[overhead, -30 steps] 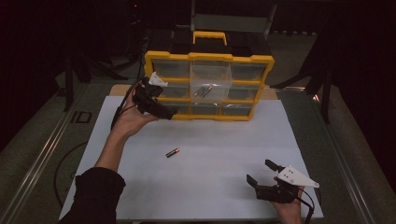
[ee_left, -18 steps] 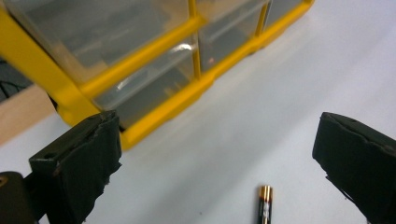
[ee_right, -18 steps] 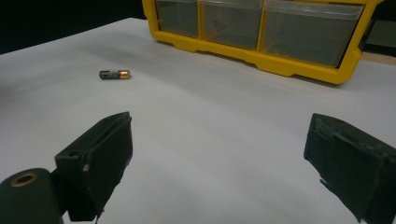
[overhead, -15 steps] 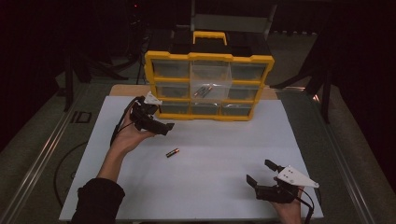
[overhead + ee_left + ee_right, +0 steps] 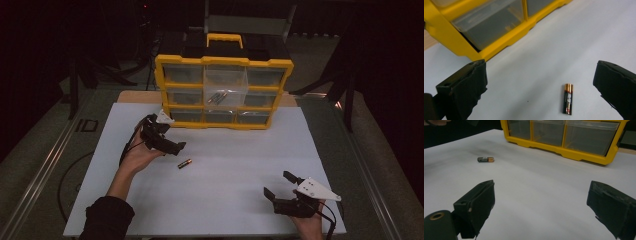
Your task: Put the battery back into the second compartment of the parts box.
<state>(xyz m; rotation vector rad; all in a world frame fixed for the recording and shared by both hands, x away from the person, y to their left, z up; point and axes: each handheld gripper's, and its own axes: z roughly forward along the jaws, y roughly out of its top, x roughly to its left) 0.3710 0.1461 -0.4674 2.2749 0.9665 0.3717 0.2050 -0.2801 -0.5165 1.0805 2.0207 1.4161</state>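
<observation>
High view: left tongs (image 5: 172, 145) hang apart just left of the battery (image 5: 185, 163), which lies on the white table (image 5: 240, 200) in front of the yellow drawer cabinet (image 5: 224, 92). Right tongs (image 5: 282, 185) sit apart near the table's front edge.
Left gripper view: battery (image 5: 568, 99) lies between the spread jaws, untouched.
Right gripper view: battery (image 5: 485, 159) well ahead, jaws wide.

The high view looks forward and down on the whole tabletop (image 5: 225, 200) from above the person's side. The left gripper (image 5: 540, 87) view rides low and close, facing the battery (image 5: 568, 99) just ahead between its jaws. The right gripper (image 5: 541, 205) view sees that battery (image 5: 485, 159) farther off, and both share the yellow organizer (image 5: 564, 147).
</observation>
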